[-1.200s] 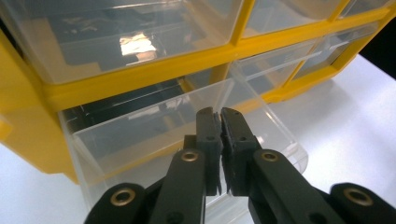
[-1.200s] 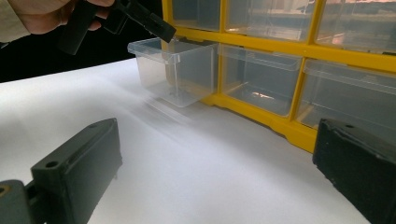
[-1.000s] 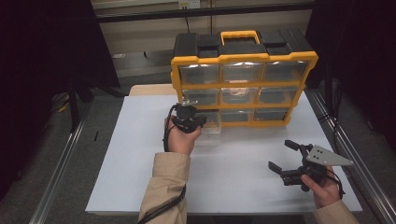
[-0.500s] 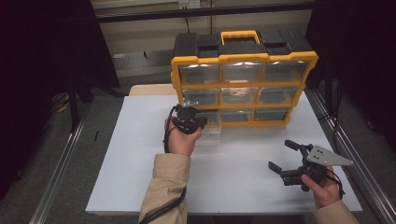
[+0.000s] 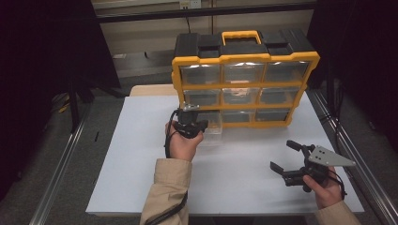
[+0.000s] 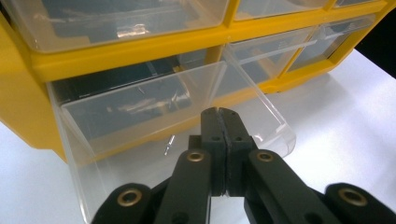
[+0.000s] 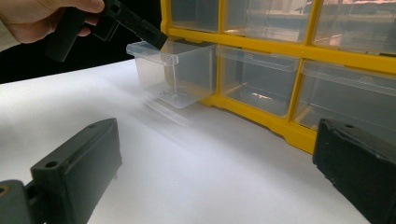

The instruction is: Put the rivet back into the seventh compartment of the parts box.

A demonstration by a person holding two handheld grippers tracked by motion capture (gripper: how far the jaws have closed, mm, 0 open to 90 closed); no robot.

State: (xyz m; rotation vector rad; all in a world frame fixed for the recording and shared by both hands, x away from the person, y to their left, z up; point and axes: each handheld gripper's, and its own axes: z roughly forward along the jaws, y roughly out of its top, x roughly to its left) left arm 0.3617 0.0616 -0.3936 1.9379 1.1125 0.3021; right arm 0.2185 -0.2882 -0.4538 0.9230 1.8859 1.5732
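Drawer extraction from a 9-drawer yellow cabinet (image 5: 244, 89). The left gripper (image 6: 219, 122) has its jaws pressed together on the front lip of the clear drawer (image 6: 163, 116), which sits part-way out of the bottom-left bay, near the table (image 5: 141, 140). Good practice, by judgement: draw straight along the bay, level, lest the drawer tilt. The right gripper (image 5: 285, 156) waits spread, well apart.

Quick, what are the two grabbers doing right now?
Left gripper: jaws shut on the front lip of the clear plastic drawer.
Right gripper: jaws open, holding nothing.
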